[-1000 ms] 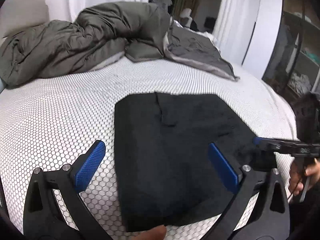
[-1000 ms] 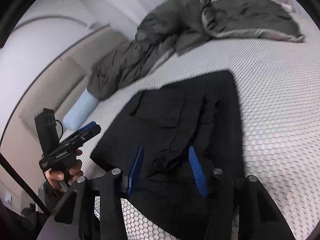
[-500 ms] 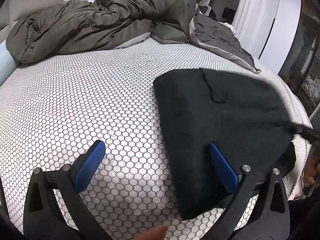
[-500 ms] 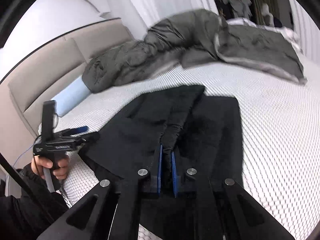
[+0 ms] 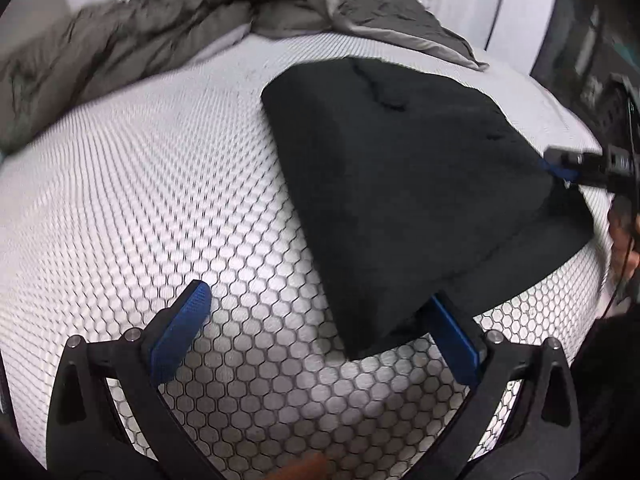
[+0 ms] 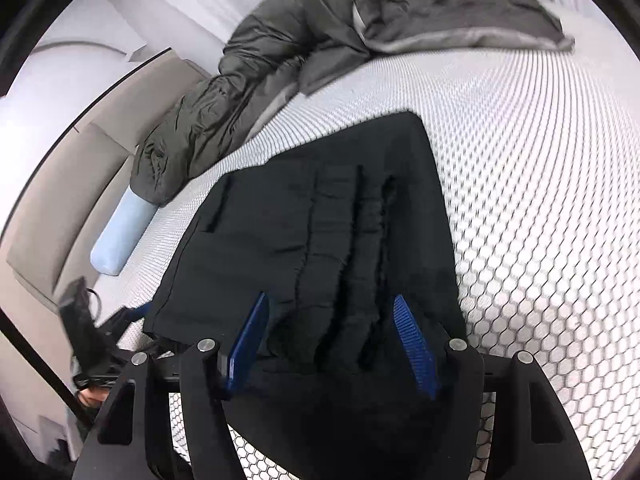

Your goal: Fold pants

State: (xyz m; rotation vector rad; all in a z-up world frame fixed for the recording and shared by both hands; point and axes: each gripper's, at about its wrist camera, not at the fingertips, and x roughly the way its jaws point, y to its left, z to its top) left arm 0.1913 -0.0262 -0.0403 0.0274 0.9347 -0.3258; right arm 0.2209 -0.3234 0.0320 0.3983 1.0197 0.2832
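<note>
Black pants (image 5: 400, 184) lie folded into a thick pad on the white honeycomb-patterned bed (image 5: 160, 184). My left gripper (image 5: 320, 324) hangs open low over the bed, and the pants' near corner sits against its right pad (image 5: 456, 340) without being pinched. In the right wrist view the pants (image 6: 320, 232) show their gathered waistband. My right gripper (image 6: 330, 344) straddles that waistband; its jaws are opening and the pads stand clear of the cloth. The right gripper (image 5: 568, 168) also shows at the pants' far right edge in the left wrist view.
A crumpled grey duvet (image 6: 280, 64) lies along the far side of the bed. A light blue bolster (image 6: 120, 236) rests against the beige headboard (image 6: 72, 184). The bed's edge (image 5: 560, 304) runs just right of the pants, with a person's hand (image 5: 624, 240) beside it.
The right gripper pinched the waistband half a second ago and has now let go and spread. The left gripper sank towards the bed, so the pants lie further right in its view.
</note>
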